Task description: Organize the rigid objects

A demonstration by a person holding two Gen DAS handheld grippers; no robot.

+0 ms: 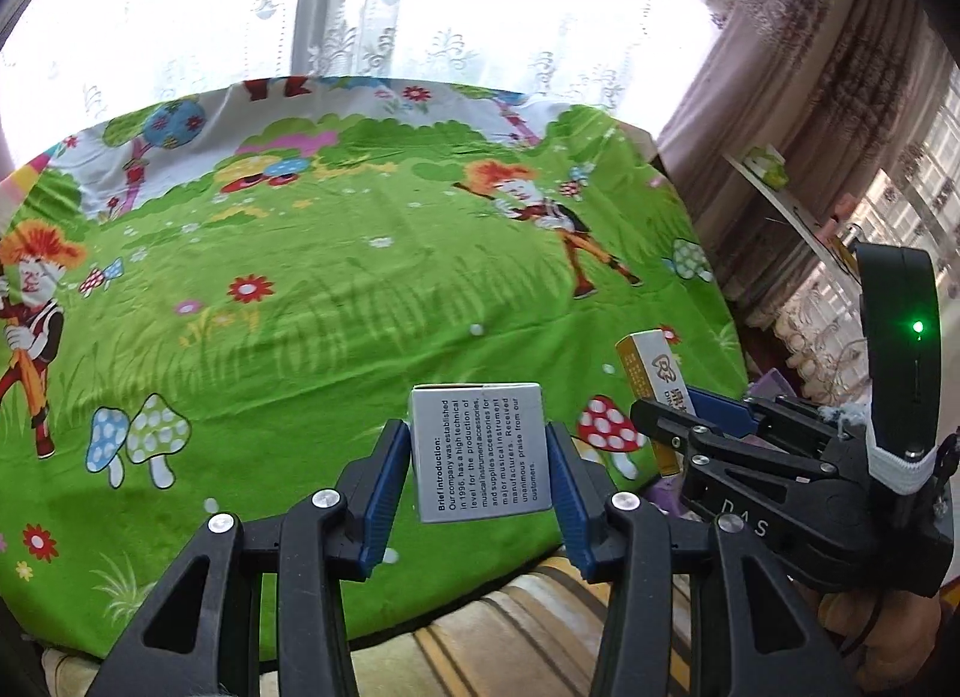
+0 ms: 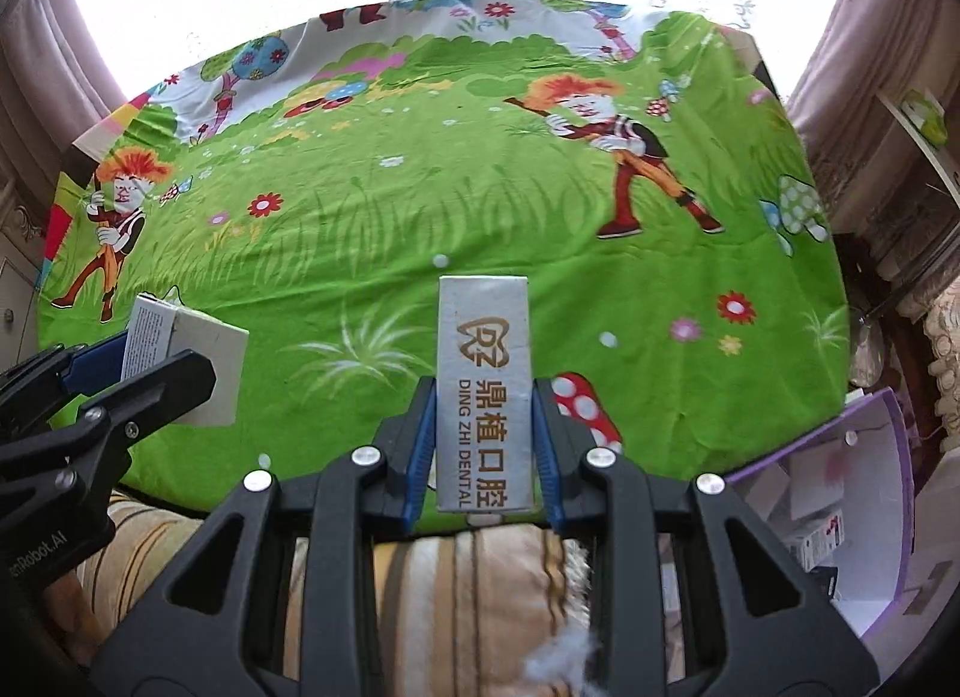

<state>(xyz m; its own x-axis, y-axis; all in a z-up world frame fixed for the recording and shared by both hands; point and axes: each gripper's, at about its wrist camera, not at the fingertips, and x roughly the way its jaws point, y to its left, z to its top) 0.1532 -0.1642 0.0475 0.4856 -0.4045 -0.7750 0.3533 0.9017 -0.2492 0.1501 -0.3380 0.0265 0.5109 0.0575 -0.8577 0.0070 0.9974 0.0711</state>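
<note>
The left gripper (image 1: 478, 457) has its blue fingers (image 1: 384, 481) clamped on a grey box (image 1: 480, 451) printed with English text, held above the near edge of the cartoon-cloth surface (image 1: 336, 289). Beside it, the right gripper (image 2: 483, 445) grips an upright dental box (image 2: 483, 391) over the same near edge, close to a purple bin (image 2: 888, 457) off the near right corner.

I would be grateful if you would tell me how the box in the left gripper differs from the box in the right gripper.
The grey box in the left gripper is squat, nearly square; the dental box in the right gripper is tall and narrow. The grey box carries small black English text; the dental box shows a gold tooth logo and Chinese characters. Both are pale cartons clamped between blue pads above the green cartoon cloth.
</note>
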